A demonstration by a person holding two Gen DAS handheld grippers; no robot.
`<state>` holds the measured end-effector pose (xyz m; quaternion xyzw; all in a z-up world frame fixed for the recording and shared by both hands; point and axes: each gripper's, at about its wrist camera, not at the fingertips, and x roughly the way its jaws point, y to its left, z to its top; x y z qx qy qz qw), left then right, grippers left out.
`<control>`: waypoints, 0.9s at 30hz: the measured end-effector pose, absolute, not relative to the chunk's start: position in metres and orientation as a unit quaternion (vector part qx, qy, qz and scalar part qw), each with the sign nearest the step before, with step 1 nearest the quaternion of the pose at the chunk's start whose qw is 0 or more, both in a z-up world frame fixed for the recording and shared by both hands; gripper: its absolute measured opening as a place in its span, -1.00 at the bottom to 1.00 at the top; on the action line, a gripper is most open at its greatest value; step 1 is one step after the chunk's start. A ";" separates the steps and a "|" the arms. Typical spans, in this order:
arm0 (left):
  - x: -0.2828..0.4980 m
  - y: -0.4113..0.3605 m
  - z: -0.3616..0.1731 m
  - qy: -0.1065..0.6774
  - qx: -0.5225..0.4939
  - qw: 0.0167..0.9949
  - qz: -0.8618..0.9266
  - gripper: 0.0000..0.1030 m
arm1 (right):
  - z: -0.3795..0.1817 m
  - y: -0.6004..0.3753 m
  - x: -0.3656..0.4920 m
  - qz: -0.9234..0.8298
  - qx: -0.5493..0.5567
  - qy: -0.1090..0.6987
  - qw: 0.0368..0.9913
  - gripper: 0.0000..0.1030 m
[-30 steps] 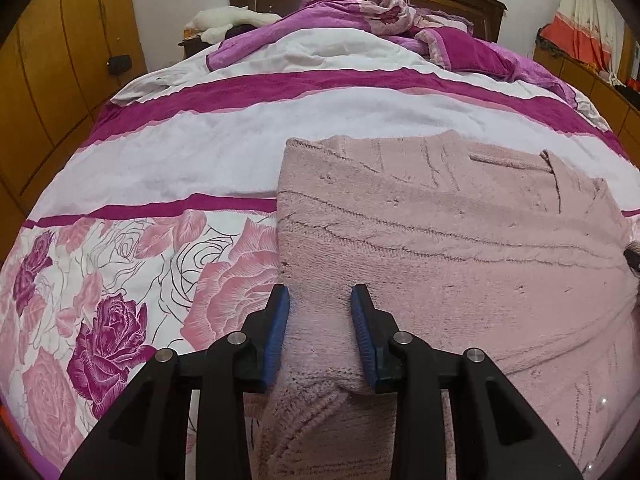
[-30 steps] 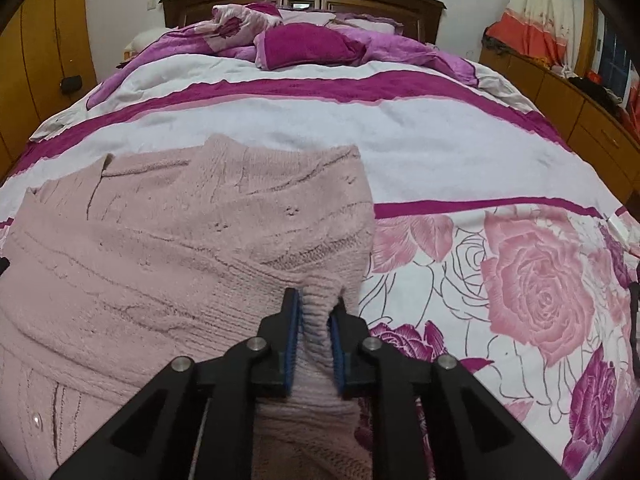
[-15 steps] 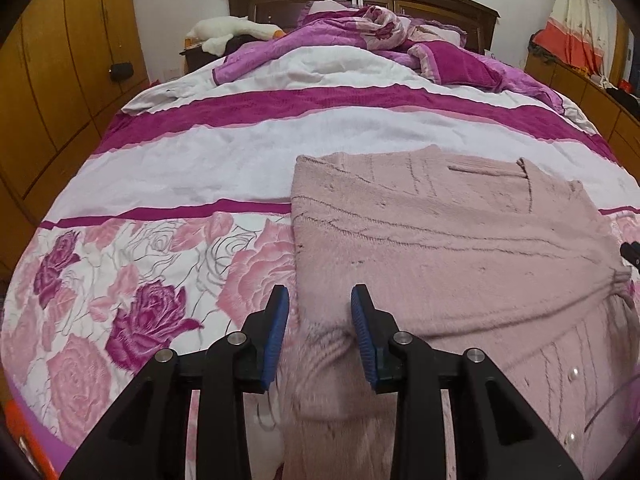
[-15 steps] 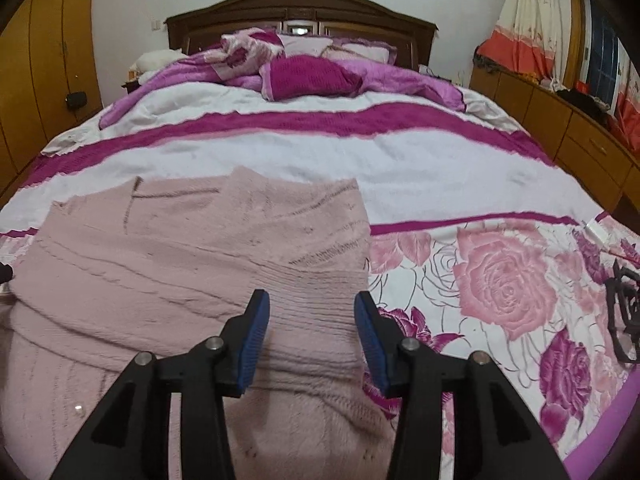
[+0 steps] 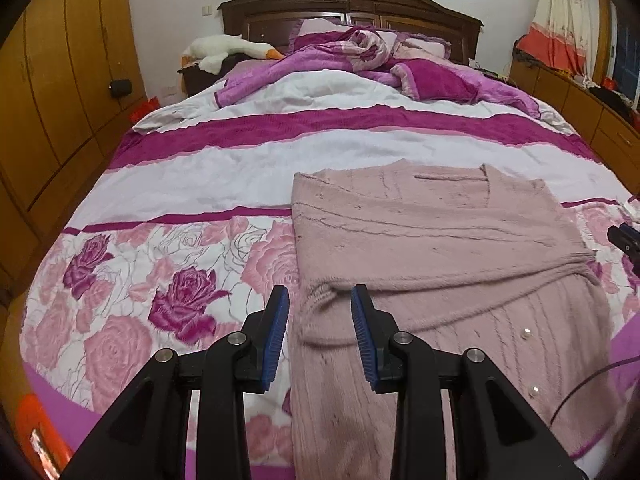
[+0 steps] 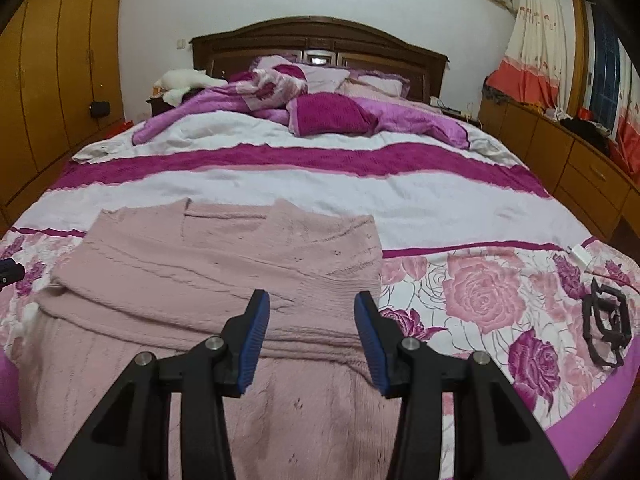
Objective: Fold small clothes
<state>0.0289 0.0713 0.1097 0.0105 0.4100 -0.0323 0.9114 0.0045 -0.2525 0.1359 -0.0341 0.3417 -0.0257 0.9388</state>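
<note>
A pale pink knitted cardigan (image 5: 432, 236) lies flat on the bed, both sleeves folded across its body; it also shows in the right wrist view (image 6: 224, 264). My left gripper (image 5: 319, 294) is open and empty, hovering over the cardigan's left edge near the folded sleeve. My right gripper (image 6: 312, 300) is open wide and empty, above the cardigan's right side. The tip of the right gripper (image 5: 624, 236) shows at the right edge of the left wrist view. Small pearl buttons (image 5: 524, 334) show on the lower front.
The bed has a white, magenta and rose-print cover (image 5: 168, 280). A crumpled purple quilt (image 6: 328, 112) and a plush goose (image 5: 228, 50) lie by the headboard. A black frame-like object (image 6: 606, 326) lies at the right on the bed. Wooden wardrobes (image 5: 52, 80) stand left, low drawers (image 6: 568, 156) right.
My right gripper let go of the folded sleeve and opened wide. Both grippers drew back and up from the cardigan, which now lies still with sleeves folded in.
</note>
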 end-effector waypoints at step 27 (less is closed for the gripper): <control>-0.071 0.095 0.064 0.505 -0.046 0.860 -0.048 -0.80 | 0.125 -0.273 -0.139 0.005 0.026 0.388 0.921 0.19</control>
